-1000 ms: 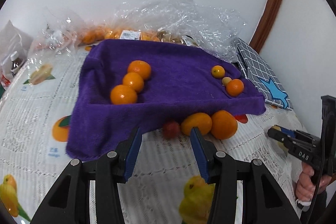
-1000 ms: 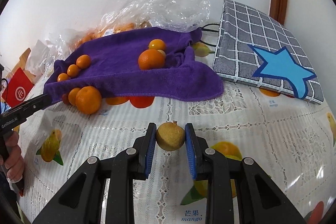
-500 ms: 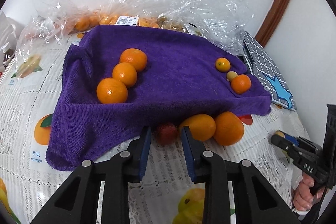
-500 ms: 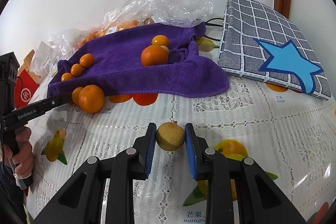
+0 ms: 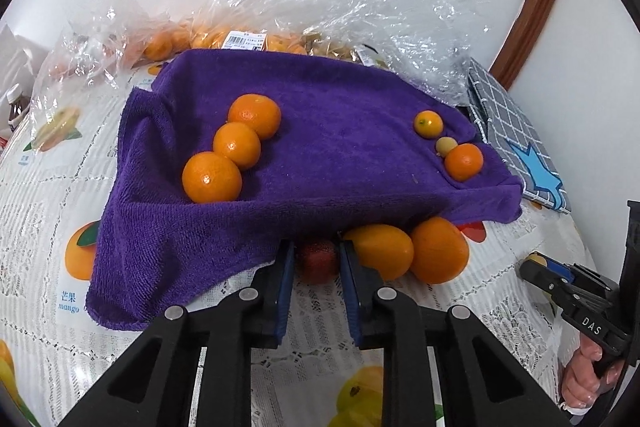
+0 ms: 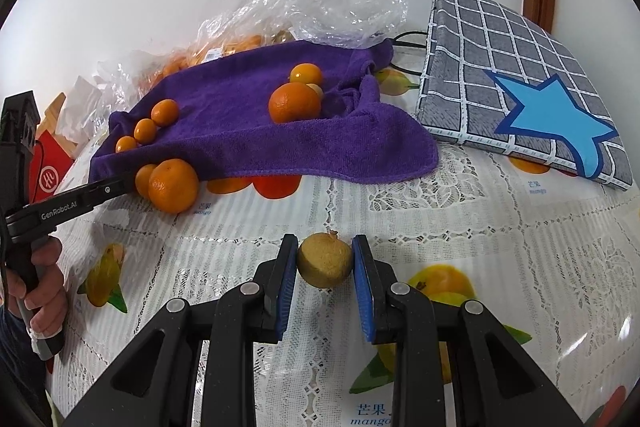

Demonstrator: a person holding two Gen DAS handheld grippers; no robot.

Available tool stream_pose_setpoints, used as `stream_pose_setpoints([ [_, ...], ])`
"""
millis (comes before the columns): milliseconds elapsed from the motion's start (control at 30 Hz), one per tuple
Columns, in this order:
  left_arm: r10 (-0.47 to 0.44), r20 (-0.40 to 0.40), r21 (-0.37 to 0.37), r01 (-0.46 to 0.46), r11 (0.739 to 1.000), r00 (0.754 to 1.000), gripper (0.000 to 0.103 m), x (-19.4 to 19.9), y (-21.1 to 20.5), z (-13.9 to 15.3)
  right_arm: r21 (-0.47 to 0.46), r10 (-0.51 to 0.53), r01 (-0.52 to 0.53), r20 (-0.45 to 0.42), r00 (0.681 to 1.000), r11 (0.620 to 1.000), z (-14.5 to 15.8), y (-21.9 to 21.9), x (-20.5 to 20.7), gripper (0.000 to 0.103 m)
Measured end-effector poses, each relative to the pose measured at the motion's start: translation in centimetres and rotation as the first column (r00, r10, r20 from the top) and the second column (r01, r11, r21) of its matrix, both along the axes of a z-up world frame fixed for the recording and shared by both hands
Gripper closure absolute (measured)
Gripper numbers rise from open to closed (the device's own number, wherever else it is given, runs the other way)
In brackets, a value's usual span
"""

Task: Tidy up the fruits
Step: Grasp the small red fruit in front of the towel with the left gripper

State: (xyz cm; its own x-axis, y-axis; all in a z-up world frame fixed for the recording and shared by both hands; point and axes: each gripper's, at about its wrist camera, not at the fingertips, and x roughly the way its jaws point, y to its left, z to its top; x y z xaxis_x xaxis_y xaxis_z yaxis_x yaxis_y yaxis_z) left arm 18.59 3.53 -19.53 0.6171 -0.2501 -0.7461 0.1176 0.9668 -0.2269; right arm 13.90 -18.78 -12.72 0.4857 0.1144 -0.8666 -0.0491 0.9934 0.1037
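A purple towel (image 5: 320, 147) lies on the table with three oranges (image 5: 236, 145) in a row at its left and three small fruits (image 5: 462, 161) at its right. At its front edge lie a small red fruit (image 5: 317, 259) and two oranges (image 5: 438, 250). My left gripper (image 5: 316, 257) has its jaws on either side of the red fruit, close to it. My right gripper (image 6: 325, 259) is shut on a brown-yellow round fruit (image 6: 325, 258) above the tablecloth. The towel also shows in the right wrist view (image 6: 256, 123).
Crumpled clear plastic bags (image 5: 320, 15) with more oranges lie behind the towel. A grey checked bag with a blue star (image 6: 520, 83) lies at the right. The lace tablecloth (image 6: 480, 211) has printed fruit pictures. A red box (image 6: 48, 171) stands at the far left.
My left gripper moved forward to the towel's front edge and narrowed its jaws around the red fruit. My right gripper kept hold of its fruit and barely moved.
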Motion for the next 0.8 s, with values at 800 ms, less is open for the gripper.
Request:
stream_pose_setpoints([
  [800, 0.1, 0.082, -0.138, -0.089, 0.986, 0.992, 0.081, -2.6, 4.4, 2.8, 0.049, -0.014, 0.013, 0.02, 1.0, 0.999, 1.3, 0.0, -0.4, 0.075],
])
